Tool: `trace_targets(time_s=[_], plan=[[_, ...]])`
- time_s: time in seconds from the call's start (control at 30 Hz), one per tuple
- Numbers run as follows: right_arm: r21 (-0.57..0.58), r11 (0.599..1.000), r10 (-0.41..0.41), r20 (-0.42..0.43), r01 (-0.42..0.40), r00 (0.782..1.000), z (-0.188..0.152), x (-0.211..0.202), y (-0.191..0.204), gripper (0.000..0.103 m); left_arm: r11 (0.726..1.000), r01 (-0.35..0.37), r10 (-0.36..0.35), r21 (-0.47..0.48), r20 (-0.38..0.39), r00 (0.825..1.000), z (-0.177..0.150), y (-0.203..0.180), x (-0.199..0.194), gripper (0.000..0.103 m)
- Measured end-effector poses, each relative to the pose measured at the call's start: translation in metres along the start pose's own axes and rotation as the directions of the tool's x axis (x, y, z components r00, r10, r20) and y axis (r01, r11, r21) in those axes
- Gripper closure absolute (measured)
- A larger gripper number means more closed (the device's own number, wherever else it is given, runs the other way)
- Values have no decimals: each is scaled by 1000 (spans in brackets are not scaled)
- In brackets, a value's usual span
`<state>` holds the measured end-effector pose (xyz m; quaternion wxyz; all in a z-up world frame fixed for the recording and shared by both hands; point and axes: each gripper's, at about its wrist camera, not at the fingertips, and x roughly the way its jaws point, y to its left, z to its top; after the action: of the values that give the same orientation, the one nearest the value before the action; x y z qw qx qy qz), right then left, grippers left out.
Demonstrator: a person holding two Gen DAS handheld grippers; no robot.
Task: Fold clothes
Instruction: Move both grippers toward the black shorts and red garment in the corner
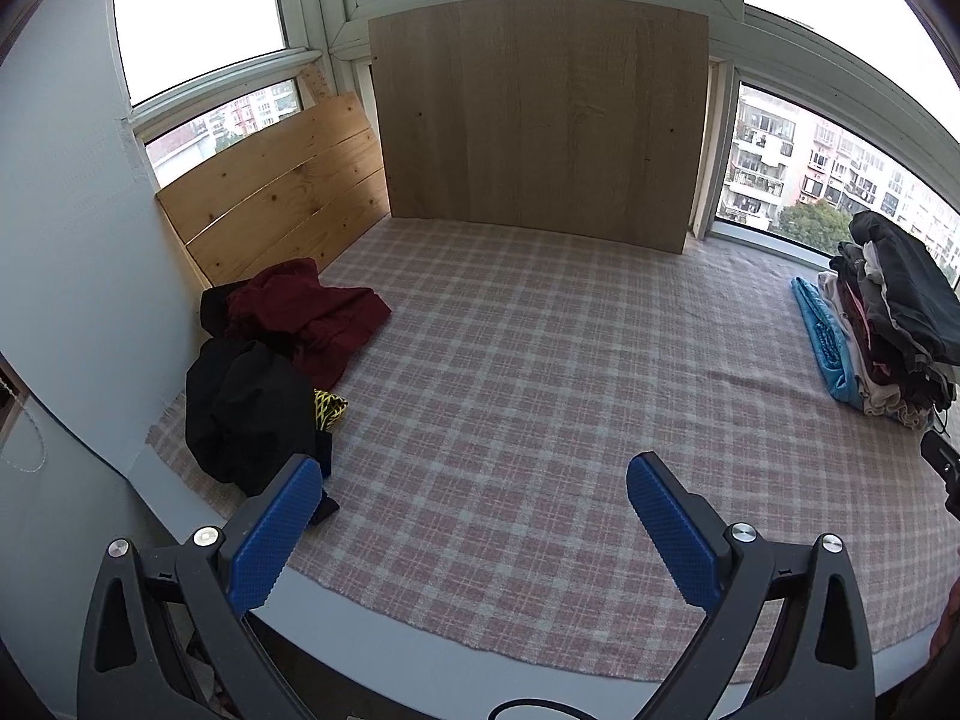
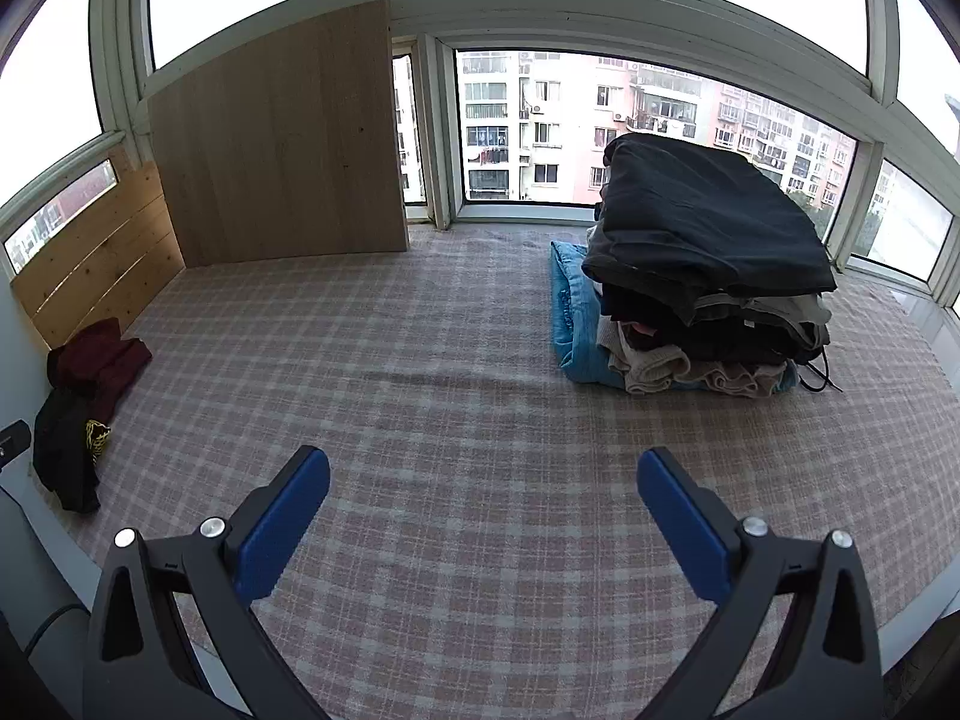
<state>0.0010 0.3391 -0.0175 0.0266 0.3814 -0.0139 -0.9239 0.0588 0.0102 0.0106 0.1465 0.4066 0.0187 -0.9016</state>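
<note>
Left wrist view: left tool (image 1: 474,516) spread wide, gripping nothing, hovering over bare plaid cloth (image 1: 540,372). Unfolded clothes at left: maroon garment (image 1: 312,318) and black garment (image 1: 246,414), touching in one heap by the wall. Folded stack (image 1: 894,330) far right. Wood panel (image 1: 540,120) and slat board (image 1: 282,192) leaning at the windows, clear of the work area.

Right wrist view: right tool (image 2: 483,516) likewise wide open and empty. Stack (image 2: 708,276) tall, dark piece on top, blue item (image 2: 576,324) at its base. Judging by this, most folding done; apparently two garments left, heap (image 2: 90,396) well apart from this tool. Nothing blocking the middle.
</note>
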Motion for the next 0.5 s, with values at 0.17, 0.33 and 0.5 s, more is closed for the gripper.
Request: trace_targets(time_s=[0.17,0.33,0.5], plan=[[-43,998,40,20,-39,999,4,0,15,0,998,-52,52,-37,1,999,-9,16,-8,1],[-78,994,80,43,-76,996,12,3,36,0,990,-112,113,-82,-2,994,-14,41,-17,1],[-102,984,151,59,-145,987,18,8,64,0,977,-169,170,-130,-1,985,-18,76,-24,1]])
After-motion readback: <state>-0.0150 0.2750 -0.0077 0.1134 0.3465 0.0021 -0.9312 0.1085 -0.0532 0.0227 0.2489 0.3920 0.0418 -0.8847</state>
